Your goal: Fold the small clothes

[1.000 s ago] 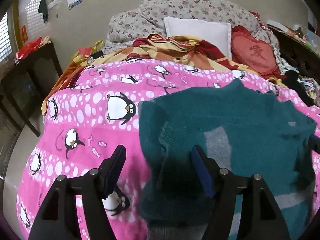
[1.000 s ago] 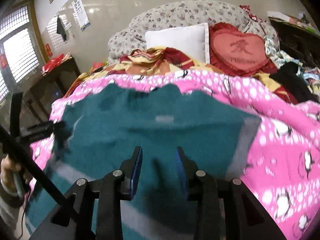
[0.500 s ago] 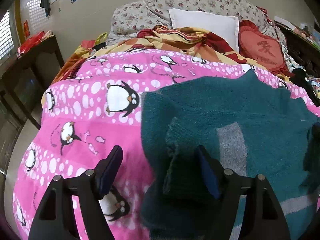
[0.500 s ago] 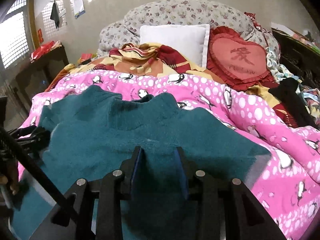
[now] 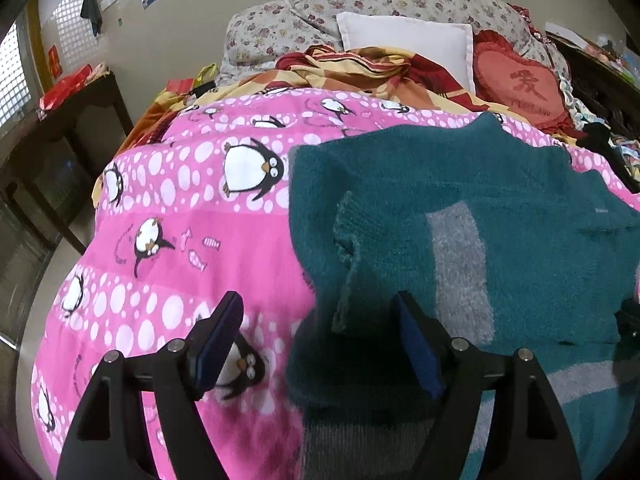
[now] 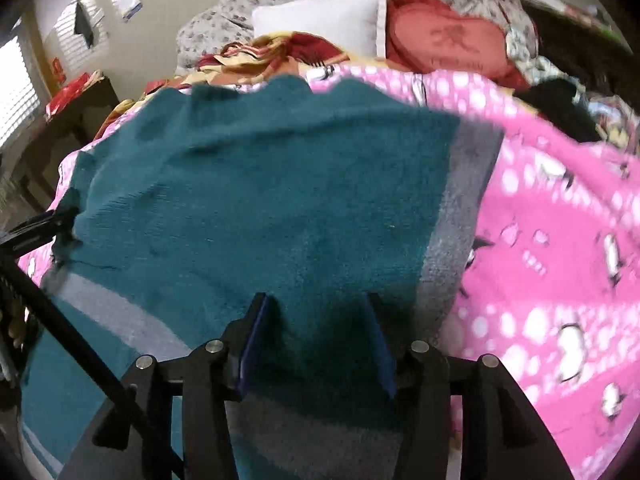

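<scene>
A teal knit sweater with grey stripes (image 5: 480, 216) lies spread on a pink penguin blanket (image 5: 192, 216); it also shows in the right wrist view (image 6: 280, 200). My left gripper (image 5: 316, 336) is open, its jaws straddling the sweater's left edge, where a folded-in sleeve bunches up. My right gripper (image 6: 316, 340) is open with its jaws apart over the sweater's body, near its grey-striped right side. The left gripper's tip (image 6: 60, 220) shows at the sweater's far left edge in the right wrist view.
The pink blanket (image 6: 560, 240) covers a bed. At its head lie a white pillow (image 5: 404, 40), a red heart cushion (image 5: 520, 80), a floral duvet (image 5: 360, 0) and an orange-red quilt (image 5: 360, 68). A dark wooden table (image 5: 72, 120) stands left of the bed.
My right gripper has opened wider and moved over the sweater, with motion blur now. My left gripper stayed open and shifted slightly along the sweater's left edge.
</scene>
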